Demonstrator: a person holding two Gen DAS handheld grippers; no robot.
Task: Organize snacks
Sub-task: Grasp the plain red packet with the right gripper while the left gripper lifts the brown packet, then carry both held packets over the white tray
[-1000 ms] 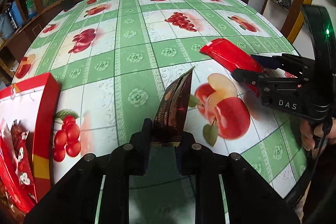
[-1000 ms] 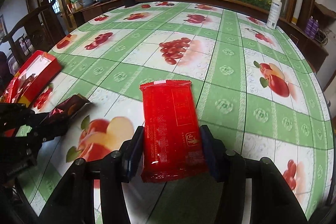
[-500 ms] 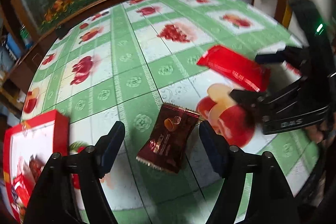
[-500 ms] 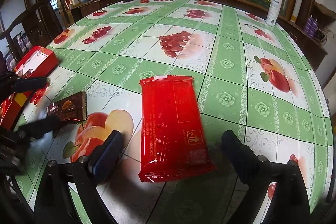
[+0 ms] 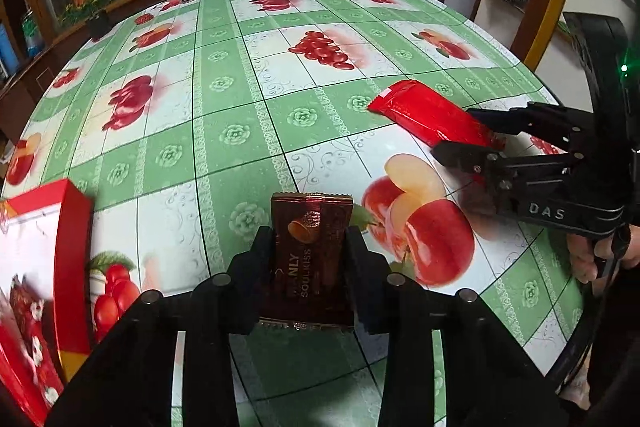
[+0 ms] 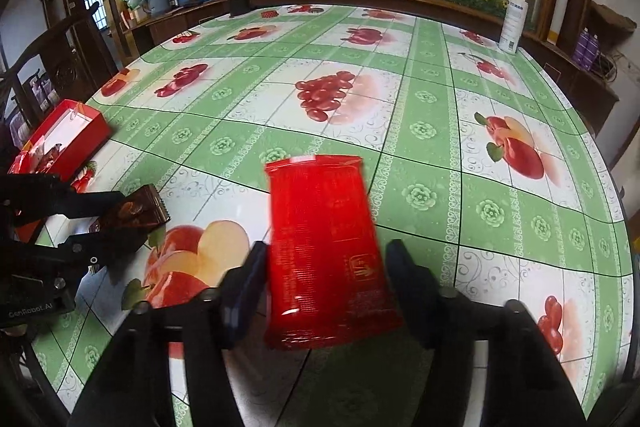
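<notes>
At the far left, a red box (image 5: 60, 259) stands open on the table (image 5: 224, 115), with red snack packets visible inside; in the right wrist view the same red box (image 6: 68, 143) sits at the table's left edge.

Just right of the box, the left gripper (image 5: 310, 247) has a brown chocolate packet (image 5: 312, 247) lying flat between its fingers (image 5: 262, 251). The jaws are closing, and both pads meet the packet's long edges. The right wrist view shows the same left gripper (image 6: 120, 223) with the brown chocolate packet (image 6: 138, 213) clamped between its dark fingers, over the printed apple on the cloth.

Further right, the right gripper (image 6: 324, 267) has a red packet (image 6: 324, 247) between its fingers (image 6: 248, 279). Its jaws are closing too; both fingers stand against the packet's sides and its image is blurred. From the left wrist view, the right gripper (image 5: 466, 135) takes the near end of the red packet (image 5: 428, 115), whose far end points toward the table's middle. A hand (image 5: 592, 255) grips the handle below.

At the far edge, right of centre, a white spray bottle (image 6: 512, 23) stands upright.
</notes>
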